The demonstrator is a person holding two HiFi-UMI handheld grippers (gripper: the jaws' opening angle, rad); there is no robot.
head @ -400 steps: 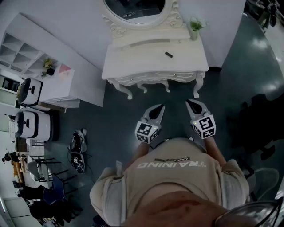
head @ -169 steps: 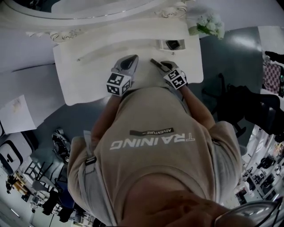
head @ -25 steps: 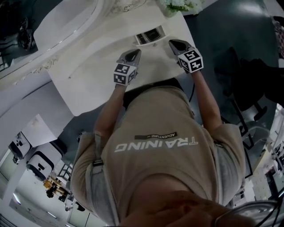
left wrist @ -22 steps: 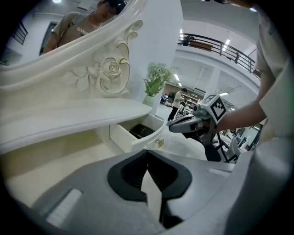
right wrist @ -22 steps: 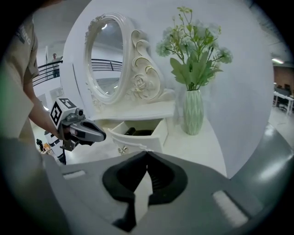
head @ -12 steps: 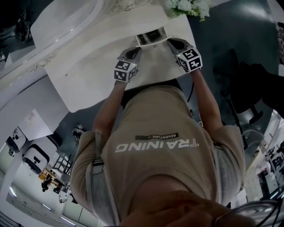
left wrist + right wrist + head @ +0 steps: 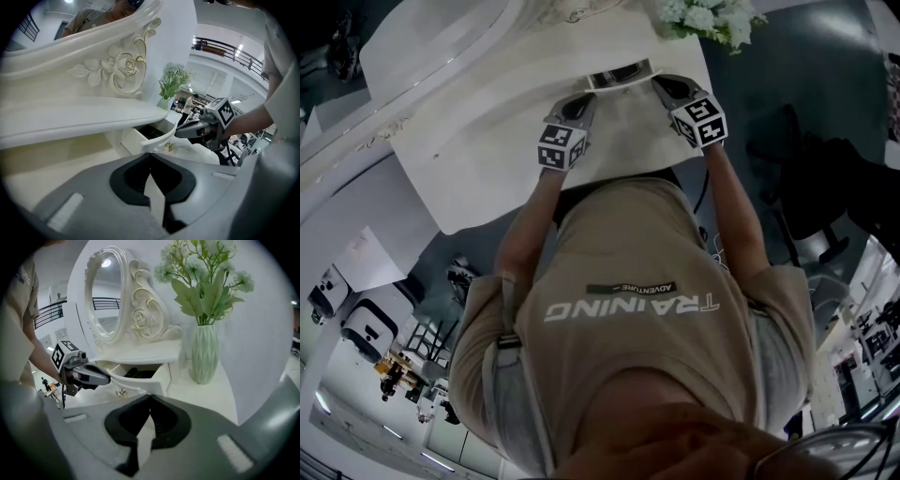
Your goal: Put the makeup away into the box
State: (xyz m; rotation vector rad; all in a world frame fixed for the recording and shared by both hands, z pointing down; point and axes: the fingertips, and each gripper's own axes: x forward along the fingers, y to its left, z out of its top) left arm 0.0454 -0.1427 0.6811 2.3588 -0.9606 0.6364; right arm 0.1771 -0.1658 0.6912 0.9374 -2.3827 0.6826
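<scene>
- Left gripper (image 7: 150,155): the two grey fingers with dark pads are clenched. The tips meet and nothing sits between them.
- Right gripper (image 7: 149,397): its fingers are likewise clenched tip to tip, with nothing between the pads.
- Small white open drawer (image 7: 157,376): it stands open under the raised shelf of the ornate white dressing table (image 7: 487,159). It lies just ahead of both sets of fingertips. In the head view it sits between the two grippers, the left fingers at its left end and the right fingers at its right end.
- Contact: each gripper's tip shows close against the curved drawer front in the other gripper's view. Whether either tip touches the front cannot be told.
- Dark tube-shaped makeup item (image 7: 130,372): it lies inside the drawer, beyond the fingertips and apart from both grippers.
- Small brass knob (image 7: 122,393): it is mounted on the drawer front, just beyond the right fingertips and to their left.
- Pale green ribbed vase (image 7: 204,355): it holds green stems with pale blossoms and stands upright on the table top. It is ahead of the right fingers and to their right, just beside the drawer.
- Oval mirror in a carved white frame (image 7: 105,291): it rises behind the drawer, well beyond both sets of fingers.
- Bare table top shows directly below both sets of clenched fingers.
</scene>
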